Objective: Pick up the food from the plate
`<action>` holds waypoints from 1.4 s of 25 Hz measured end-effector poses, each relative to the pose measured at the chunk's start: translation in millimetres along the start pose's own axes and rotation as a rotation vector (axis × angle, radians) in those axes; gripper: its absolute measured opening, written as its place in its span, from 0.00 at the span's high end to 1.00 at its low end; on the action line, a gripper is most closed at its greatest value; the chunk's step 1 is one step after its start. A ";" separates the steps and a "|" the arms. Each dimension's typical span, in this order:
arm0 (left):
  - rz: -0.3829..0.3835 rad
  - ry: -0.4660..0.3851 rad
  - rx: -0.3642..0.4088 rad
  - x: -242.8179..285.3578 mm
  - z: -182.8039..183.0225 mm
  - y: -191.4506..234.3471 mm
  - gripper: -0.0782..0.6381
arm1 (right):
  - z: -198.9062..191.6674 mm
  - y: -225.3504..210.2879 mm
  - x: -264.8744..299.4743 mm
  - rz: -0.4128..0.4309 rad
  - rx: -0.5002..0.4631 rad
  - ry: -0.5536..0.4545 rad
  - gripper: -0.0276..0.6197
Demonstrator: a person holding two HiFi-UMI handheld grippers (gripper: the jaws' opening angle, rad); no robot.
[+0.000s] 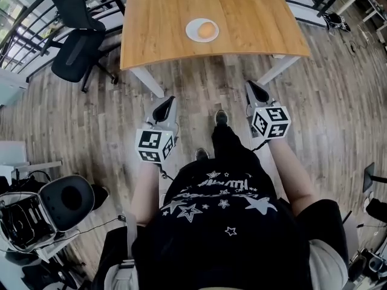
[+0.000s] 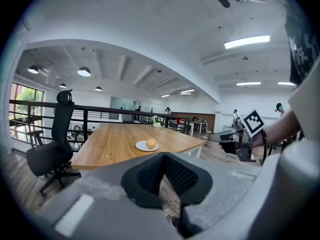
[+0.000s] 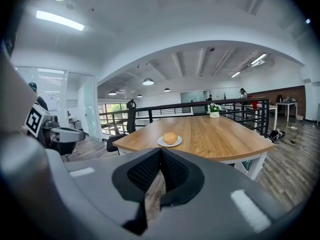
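Observation:
A round golden bun (image 1: 206, 29) lies on a small white plate (image 1: 192, 34) near the front edge of a wooden table (image 1: 163, 23). From the left gripper view the bun (image 2: 151, 143) is far ahead on its plate (image 2: 142, 146), and the right gripper view also shows the bun (image 3: 170, 138) on the plate (image 3: 178, 143) at a distance. My left gripper (image 1: 162, 109) and right gripper (image 1: 257, 91) hang over the floor short of the table, both shut and empty. Up close, the left gripper's (image 2: 163, 156) jaws meet, and so do the right gripper's (image 3: 160, 151).
Black office chairs (image 1: 75, 38) stand left of the table by a railing. White table legs (image 1: 147, 80) rise in front of me. A round black stool and equipment (image 1: 66, 201) sit at my left. A flower pot (image 3: 214, 114) stands at the table's far end.

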State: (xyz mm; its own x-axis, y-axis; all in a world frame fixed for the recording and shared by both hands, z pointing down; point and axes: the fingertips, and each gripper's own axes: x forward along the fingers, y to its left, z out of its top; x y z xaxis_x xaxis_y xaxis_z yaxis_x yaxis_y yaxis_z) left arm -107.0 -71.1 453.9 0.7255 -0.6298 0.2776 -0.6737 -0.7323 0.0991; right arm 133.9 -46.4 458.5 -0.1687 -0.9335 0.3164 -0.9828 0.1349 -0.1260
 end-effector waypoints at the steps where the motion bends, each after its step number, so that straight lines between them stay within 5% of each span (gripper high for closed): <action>1: 0.004 0.000 -0.005 1.3 -0.8 1.4 0.89 | -0.8 -1.0 3.0 0.002 0.000 0.002 0.95; 22: 0.095 0.039 -0.006 75.8 7.2 76.1 0.89 | 21.5 -30.2 142.7 0.068 -0.003 0.021 0.95; 26: 0.103 0.049 -0.020 97.3 10.9 89.6 0.89 | 28.6 -35.3 172.2 0.102 -0.025 0.043 0.87; 35: 0.126 0.065 -0.023 146.8 26.3 116.4 0.89 | 32.8 -39.8 238.7 0.239 -0.037 0.133 0.51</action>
State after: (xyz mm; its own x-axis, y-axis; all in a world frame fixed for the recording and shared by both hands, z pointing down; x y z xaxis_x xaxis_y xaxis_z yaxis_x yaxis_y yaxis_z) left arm -75.2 -255.6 481.1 0.6252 -0.6976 0.3500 -0.7622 -0.6422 0.0814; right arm 135.1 -285.5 508.3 -0.4020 -0.8222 0.4030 -0.9156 0.3602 -0.1784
